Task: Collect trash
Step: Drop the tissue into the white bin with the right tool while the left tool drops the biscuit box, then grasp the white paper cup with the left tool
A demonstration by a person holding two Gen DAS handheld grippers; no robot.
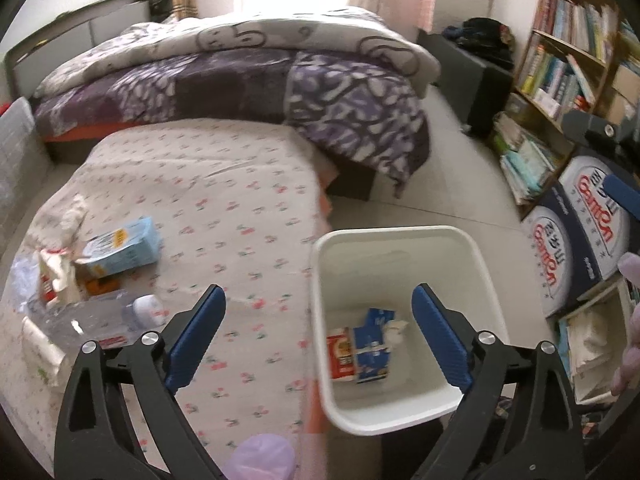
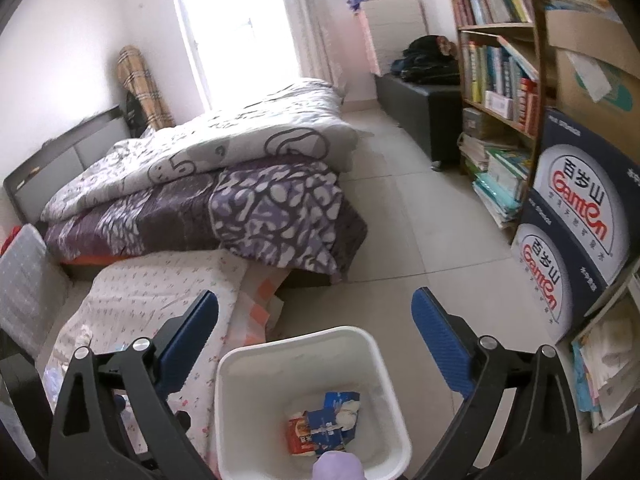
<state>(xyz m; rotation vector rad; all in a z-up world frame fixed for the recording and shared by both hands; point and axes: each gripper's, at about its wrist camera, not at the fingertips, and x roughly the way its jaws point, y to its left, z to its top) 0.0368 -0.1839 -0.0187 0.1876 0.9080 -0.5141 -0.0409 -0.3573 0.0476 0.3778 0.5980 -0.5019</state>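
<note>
A white trash bin [image 1: 400,236] stands on the floor beside a low table with a flowered cloth [image 1: 208,184]. Inside lie a red carton [image 1: 341,354], a blue carton [image 1: 374,350] and crumpled tissue. The bin also shows in the right wrist view [image 2: 304,344]. My left gripper [image 1: 320,304] is open and empty, straddling the table edge and the bin. On the table's left lie a light blue box [image 1: 124,246], a clear plastic bottle [image 1: 96,316] and wrappers [image 1: 56,272]. My right gripper [image 2: 316,308] is open and empty above the bin.
A bed with a purple and white quilt [image 1: 240,76] lies behind the table. A bookshelf [image 2: 496,80] and stacked water cartons [image 2: 576,216] stand at right. A dark cabinet [image 2: 420,116] is at the back. A clear plastic crate [image 2: 24,280] sits at left.
</note>
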